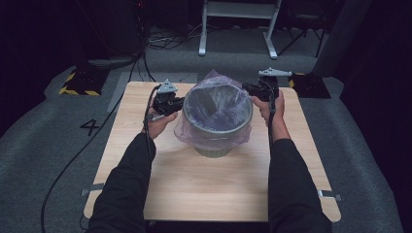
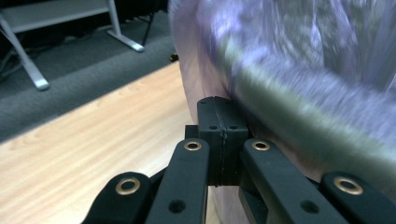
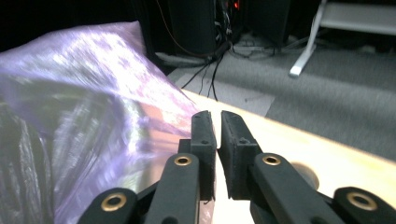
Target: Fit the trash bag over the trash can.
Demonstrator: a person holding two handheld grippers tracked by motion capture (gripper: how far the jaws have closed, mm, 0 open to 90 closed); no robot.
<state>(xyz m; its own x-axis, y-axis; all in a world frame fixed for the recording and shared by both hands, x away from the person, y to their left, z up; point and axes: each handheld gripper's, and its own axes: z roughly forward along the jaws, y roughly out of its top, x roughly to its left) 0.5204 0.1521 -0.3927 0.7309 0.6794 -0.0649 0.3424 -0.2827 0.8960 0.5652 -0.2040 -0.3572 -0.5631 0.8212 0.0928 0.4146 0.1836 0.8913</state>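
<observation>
A grey-green bin (image 1: 214, 149) stands in the middle of the wooden table (image 1: 204, 189). A thin purple bag (image 1: 228, 88) lines it and hangs over the rim, and something dark (image 1: 209, 103) lies inside. My left gripper (image 1: 180, 104) is against the bin's left side just under the rim. In the left gripper view its pads (image 2: 212, 126) are pressed together against the hanging film (image 2: 196, 70). My right gripper (image 1: 253, 90) is at the right of the rim. Its jaws (image 3: 218, 128) stand a hair apart at the film's edge (image 3: 116, 79). I cannot tell whether either pair has caught film.
A white metal frame (image 1: 238, 29) stands on the grey carpet beyond the table. Yellow-and-black striped bases (image 1: 80, 83) sit at the far left and far right. Cables (image 1: 73, 160) trail off the table's left side past a "4" (image 1: 90, 127) on the floor.
</observation>
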